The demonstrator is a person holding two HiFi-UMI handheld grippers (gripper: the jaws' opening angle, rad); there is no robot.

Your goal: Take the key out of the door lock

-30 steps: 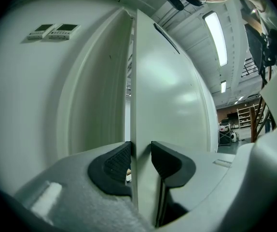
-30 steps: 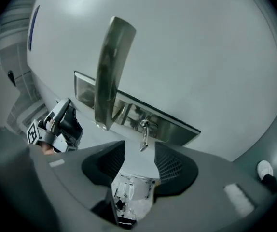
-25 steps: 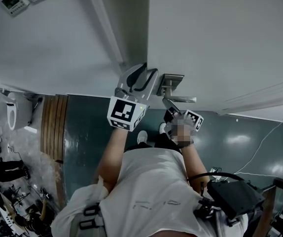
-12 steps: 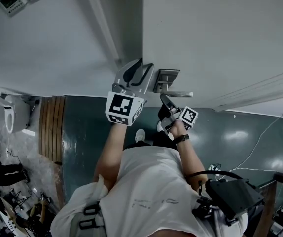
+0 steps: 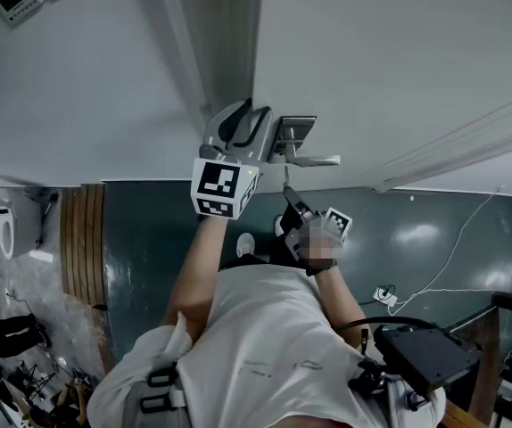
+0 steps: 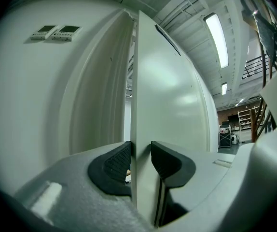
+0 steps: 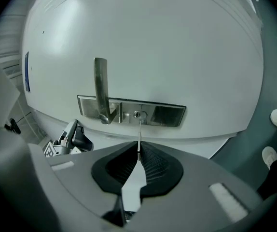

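The edge of the door (image 6: 167, 91) is clamped between the left gripper (image 6: 141, 154) jaws, low in the centre of its view. The key (image 7: 139, 138) is pinched in the right gripper (image 7: 138, 161), whose jaws have just been closing narrowly on it. Its blade is pointed up at the lock (image 7: 137, 114), right of the handle (image 7: 100, 86). Whether the tip is inside cannot be told.
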